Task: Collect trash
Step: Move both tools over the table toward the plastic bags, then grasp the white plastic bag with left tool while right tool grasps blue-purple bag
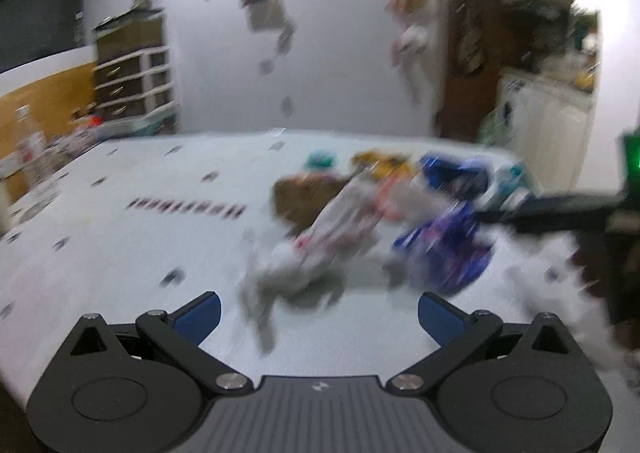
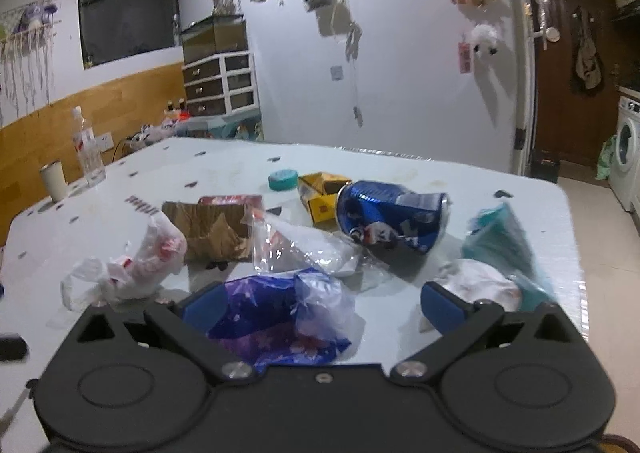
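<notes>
Our right gripper (image 2: 320, 303) sits w/ jaws wide apart around the purple-blue wrapper (image 2: 280, 317) on the white table (image 2: 520, 189), not yet pinching. Left gripper (image 1: 319, 313) is also spread, empty, facing the white plastic bag (image 1: 316, 249); view's blurred. We judge the wrapper light, soft, crinkly & slippery, so we'd pinch a bunched fold near its middle, not a loose edge.

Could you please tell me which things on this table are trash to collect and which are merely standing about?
Trash to collect:
purple wrapper
crushed blue can
white plastic bag
torn cardboard
yellow box
clear bag

Standing about:
water bottle
white cup
drawer unit
</notes>
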### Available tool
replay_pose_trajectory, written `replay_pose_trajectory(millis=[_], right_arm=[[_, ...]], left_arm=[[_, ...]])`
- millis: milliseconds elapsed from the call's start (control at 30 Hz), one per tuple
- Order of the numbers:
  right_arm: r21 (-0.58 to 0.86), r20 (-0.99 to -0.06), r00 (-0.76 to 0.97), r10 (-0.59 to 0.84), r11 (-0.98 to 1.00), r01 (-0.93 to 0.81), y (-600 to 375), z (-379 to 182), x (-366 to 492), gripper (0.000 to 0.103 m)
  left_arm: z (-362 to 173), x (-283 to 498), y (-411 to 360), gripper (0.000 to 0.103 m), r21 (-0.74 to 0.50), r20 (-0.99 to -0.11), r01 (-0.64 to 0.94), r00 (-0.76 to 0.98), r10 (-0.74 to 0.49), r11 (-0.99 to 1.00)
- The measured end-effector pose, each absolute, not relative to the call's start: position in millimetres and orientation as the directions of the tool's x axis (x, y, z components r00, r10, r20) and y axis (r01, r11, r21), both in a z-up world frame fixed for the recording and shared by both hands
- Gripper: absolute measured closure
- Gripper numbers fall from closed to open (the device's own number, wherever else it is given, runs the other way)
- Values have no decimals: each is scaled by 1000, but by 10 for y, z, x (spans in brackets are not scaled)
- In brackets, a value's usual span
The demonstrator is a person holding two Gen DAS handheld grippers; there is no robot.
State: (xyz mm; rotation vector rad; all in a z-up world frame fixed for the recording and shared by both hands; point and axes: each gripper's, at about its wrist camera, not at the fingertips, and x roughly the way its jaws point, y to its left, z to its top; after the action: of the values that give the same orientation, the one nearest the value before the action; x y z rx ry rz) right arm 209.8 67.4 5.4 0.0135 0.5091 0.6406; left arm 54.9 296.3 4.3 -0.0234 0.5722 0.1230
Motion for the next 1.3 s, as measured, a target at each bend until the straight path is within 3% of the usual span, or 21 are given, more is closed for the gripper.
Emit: replay_pose_trajectory(millis=[300, 600, 867, 1067, 1300], right_arm=[[287, -438, 555, 707, 695, -659, 730, -144, 2381, 0], [448, -406, 411, 816, 570, -688, 707, -243, 2367, 0], [402, -452, 216, 866, 413, -817, 781, -233, 1857, 0], [231, -449, 330, 830, 465, -855, 743, -6, 1717, 0], [181, -456, 354, 816, 475, -861, 918, 57, 2021, 0]], left_arm=[[18, 1168, 3112, 0, -36, -554, 59, 830, -69, 998], [-285, 1623, 3289, 0, 47, -595, 63, 803, -23, 997], [-425, 1819, 3503, 0, 56, -627, 60, 779, -11, 997], [-551, 1745, 3555, 0, -51, -641, 124, 757, -128, 991], [-540, 1402, 3383, 0, -140, -644, 225, 719, -261, 964]])
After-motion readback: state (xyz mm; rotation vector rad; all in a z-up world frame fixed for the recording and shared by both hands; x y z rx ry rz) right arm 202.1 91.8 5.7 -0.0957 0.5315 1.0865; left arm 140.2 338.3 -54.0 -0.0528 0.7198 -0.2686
